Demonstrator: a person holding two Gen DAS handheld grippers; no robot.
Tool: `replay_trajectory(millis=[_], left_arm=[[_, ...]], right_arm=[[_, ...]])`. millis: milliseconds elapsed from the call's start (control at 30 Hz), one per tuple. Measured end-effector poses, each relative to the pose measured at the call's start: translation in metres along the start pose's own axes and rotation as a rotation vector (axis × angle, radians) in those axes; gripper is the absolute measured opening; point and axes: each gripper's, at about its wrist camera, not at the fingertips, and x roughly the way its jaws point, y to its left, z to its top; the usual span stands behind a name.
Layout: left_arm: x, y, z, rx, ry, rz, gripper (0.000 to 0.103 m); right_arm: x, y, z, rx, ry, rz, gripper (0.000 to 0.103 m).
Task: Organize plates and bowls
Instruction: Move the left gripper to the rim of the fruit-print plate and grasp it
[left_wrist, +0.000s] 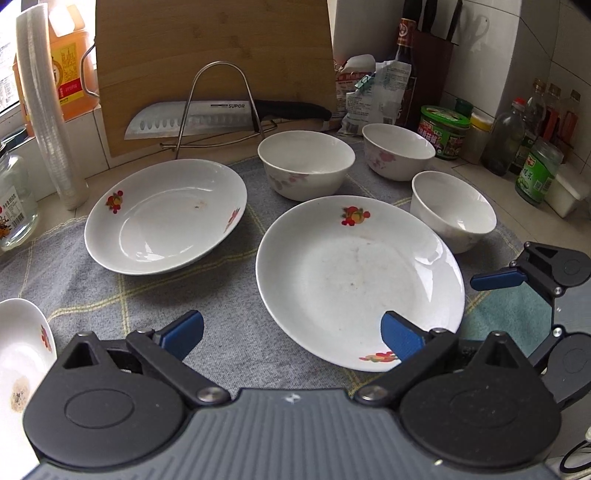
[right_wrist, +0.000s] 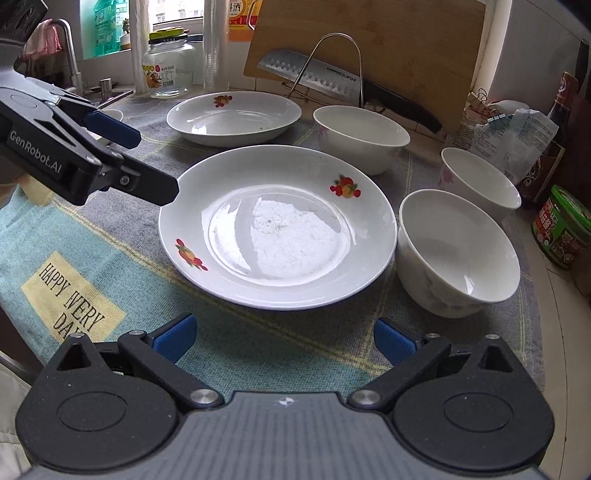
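at the far left edge of the left wrist view, a third plate (left_wrist: 22, 354) with a brown stain pokes into sight, alone on the checked cloth (left_wrist: 229, 332) that covers the bench. to its right, further back, a fruit-patterned plate (left_wrist: 166, 218) lies by itself in front of the leaning cutting board (left_wrist: 214, 55) and the knife (left_wrist: 199, 118) on its wire stand. the left hand-held gripper (left_wrist: 291, 332) hangs open and empty, its right pad over the near rim of the middle plate (left_wrist: 358, 280). right of that plate, three white bowls sit apart in a loose cluster: the far bowl (left_wrist: 306, 162), the far-right bowl (left_wrist: 399, 149), and the near-right bowl (left_wrist: 452, 210). the right hand-held gripper (right_wrist: 284, 338) is also open, holding nothing, low in front of the middle plate. nothing is stacked yet, so the sorting looks barely begun: all plates and bowls remain to be gathered.
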Motion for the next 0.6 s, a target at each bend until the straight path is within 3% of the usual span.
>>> replay_trajectory(millis=[333, 600], left_arm=[[0.038, -0.006, 0.04, 0.034, 0.083, -0.009, 0.102], [0.075, -0.012, 0.058, 0.089, 0.177, -0.053, 0.101]], right_arm=[[0.023, -0.012, 0.0, -0.049, -0.031, 0.105, 0.103], [0.027, -0.012, 0.0, -0.061, -0.048, 0.118, 0.103]])
